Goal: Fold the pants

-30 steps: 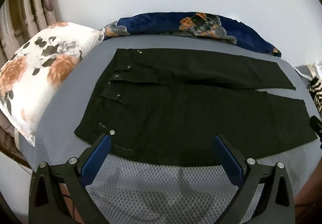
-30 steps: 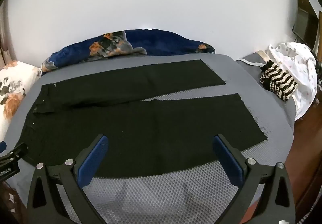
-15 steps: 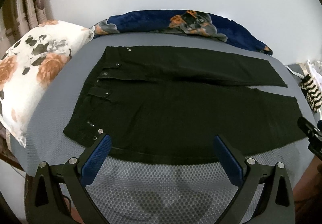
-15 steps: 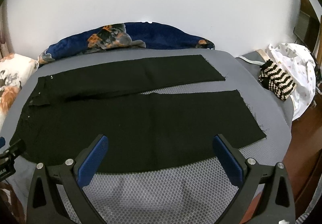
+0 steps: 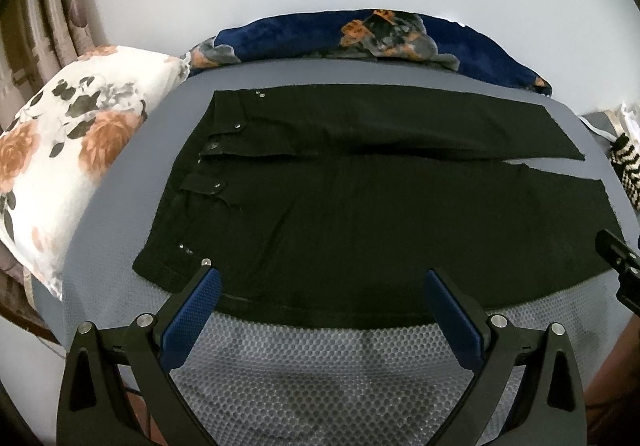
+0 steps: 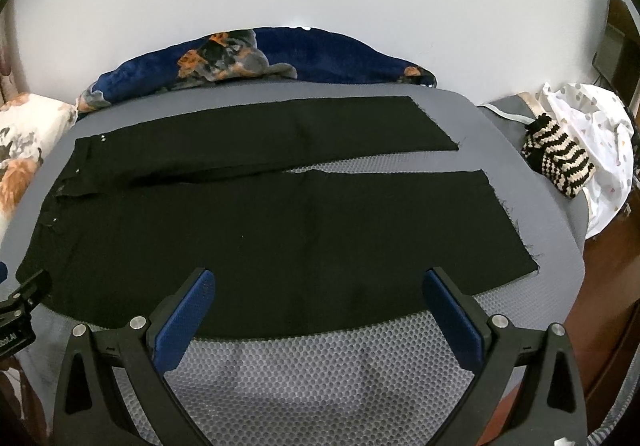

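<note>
Black pants point(image 5: 360, 197) point(image 6: 272, 230) lie flat on a grey mesh-covered bed point(image 5: 320, 362), waistband with silver studs to the left, both legs stretched to the right. My left gripper point(image 5: 320, 282) hovers open over the near hem close to the waist end, nothing between its blue pads. My right gripper point(image 6: 316, 282) is open too, above the near edge of the front leg. Each view shows the other gripper's black tip at its edge.
A floral white pillow point(image 5: 68, 149) lies at the left. A navy floral blanket point(image 5: 380, 37) runs along the wall behind the pants. A striped knit item point(image 6: 560, 161) and white spotted cloth point(image 6: 596, 133) sit at the right end. Brown floor point(image 6: 604, 310) lies beyond.
Both grippers drifted slightly: the left view shifted right and back compared with half a second ago, the right view rose a little. Both stay open; the pants have not moved.
</note>
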A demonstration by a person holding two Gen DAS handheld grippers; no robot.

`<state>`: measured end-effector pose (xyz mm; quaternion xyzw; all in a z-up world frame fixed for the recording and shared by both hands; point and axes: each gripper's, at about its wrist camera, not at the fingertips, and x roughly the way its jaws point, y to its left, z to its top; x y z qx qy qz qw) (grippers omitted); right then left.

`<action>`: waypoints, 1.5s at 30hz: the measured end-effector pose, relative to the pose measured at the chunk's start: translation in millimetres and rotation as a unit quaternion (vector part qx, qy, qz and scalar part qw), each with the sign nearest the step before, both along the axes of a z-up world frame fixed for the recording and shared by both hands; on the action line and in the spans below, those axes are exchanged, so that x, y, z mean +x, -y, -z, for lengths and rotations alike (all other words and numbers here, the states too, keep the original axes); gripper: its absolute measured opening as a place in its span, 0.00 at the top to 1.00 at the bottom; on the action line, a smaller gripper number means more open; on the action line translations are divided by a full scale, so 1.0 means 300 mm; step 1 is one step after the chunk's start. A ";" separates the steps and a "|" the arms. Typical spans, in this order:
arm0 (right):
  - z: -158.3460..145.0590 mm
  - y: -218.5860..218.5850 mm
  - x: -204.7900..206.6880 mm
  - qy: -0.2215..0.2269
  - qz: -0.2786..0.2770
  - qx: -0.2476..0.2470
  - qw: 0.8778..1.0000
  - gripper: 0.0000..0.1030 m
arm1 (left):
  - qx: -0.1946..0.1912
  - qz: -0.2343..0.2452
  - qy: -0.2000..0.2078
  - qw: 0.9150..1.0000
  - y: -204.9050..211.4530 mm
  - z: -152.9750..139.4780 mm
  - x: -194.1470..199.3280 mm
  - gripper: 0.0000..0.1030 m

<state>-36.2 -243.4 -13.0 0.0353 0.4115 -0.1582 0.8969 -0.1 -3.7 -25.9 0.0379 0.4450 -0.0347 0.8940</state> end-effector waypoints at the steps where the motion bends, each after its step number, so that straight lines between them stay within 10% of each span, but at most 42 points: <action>1: 0.002 0.001 0.001 -0.001 0.000 0.001 1.000 0.00 | 0.000 -0.001 -0.001 1.000 0.000 0.002 0.001 0.03; 45: 0.056 -0.002 0.040 -0.049 0.003 0.011 0.999 0.00 | 0.006 -0.006 -0.036 0.999 -0.009 0.060 0.029 0.03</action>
